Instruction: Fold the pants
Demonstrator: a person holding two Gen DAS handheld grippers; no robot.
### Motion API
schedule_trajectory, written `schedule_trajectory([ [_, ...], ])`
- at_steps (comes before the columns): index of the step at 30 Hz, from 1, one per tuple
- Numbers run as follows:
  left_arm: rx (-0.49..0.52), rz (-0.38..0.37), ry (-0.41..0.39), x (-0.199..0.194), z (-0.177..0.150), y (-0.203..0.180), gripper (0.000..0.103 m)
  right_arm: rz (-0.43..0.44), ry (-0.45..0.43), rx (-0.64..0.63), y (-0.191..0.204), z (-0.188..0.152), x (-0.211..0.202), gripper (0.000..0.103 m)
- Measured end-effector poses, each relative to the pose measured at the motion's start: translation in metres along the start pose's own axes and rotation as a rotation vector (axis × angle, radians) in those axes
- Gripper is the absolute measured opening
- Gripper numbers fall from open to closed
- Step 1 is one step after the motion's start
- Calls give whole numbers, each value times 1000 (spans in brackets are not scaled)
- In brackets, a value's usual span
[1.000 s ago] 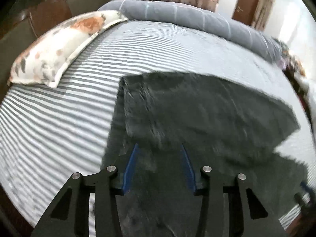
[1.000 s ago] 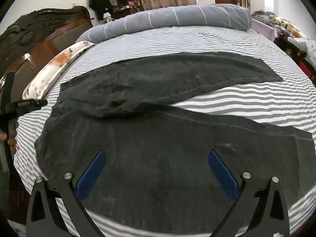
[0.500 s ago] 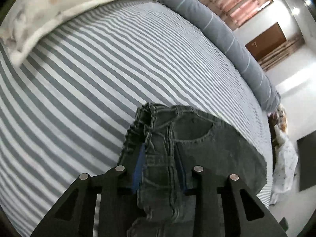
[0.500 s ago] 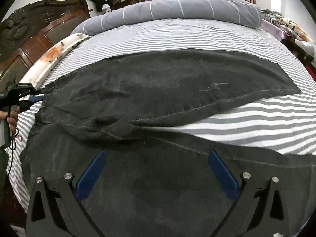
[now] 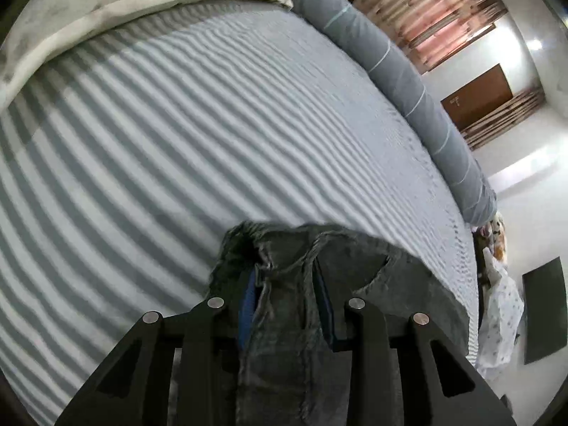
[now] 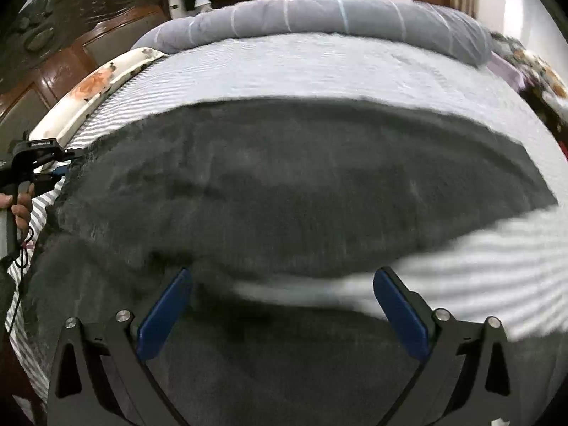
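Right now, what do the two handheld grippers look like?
Both match: the left gripper and right gripper have matte black angular linkage frames with round silver pins and flat blue finger pads. From the right wrist view, the left one shows a black body with small white lettering and a thin dangling cord.

Pants [image 6: 301,184] spread across the bed [image 6: 319,67], waistband at its left edge. Pillow [image 6: 103,81] along the headboard edge, rolled duvet [image 6: 337,21] along the far edge.

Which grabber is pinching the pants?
The left gripper: its blue pads squeeze the bunched waistband of the pants. The right gripper hangs wide open above them.
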State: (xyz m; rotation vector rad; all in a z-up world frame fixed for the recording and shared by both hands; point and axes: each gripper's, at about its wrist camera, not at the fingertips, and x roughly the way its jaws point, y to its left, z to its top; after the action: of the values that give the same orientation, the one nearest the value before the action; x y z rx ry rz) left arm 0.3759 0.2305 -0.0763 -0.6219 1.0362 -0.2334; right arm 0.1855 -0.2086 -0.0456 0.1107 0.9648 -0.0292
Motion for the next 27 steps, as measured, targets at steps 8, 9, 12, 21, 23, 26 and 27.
schedule_trajectory([
  [8, 35, -24, -48, 10, 3, 4, 8, 101, 64, -337, 10, 127, 59, 95],
  [9, 30, -41, -57, 8, 2, 6, 7, 102, 81, -399, 14, 144, 69, 92],
  [12, 52, -59, -85, 3, -1, 6, 6, 152, 136, -483, 22, 174, 92, 81],
  [21, 177, -120, -137, -14, -7, -9, 6, 402, 325, -687, 60, 215, 156, 51],
  [23, 172, -130, -136, -13, -6, -8, 6, 449, 375, -702, 63, 220, 168, 46],
  [26, 168, -154, -145, -15, -7, -4, 6, 485, 416, -728, 65, 222, 182, 39],
  [27, 165, -154, -148, -17, -9, -2, 6, 491, 418, -735, 65, 220, 184, 35],
])
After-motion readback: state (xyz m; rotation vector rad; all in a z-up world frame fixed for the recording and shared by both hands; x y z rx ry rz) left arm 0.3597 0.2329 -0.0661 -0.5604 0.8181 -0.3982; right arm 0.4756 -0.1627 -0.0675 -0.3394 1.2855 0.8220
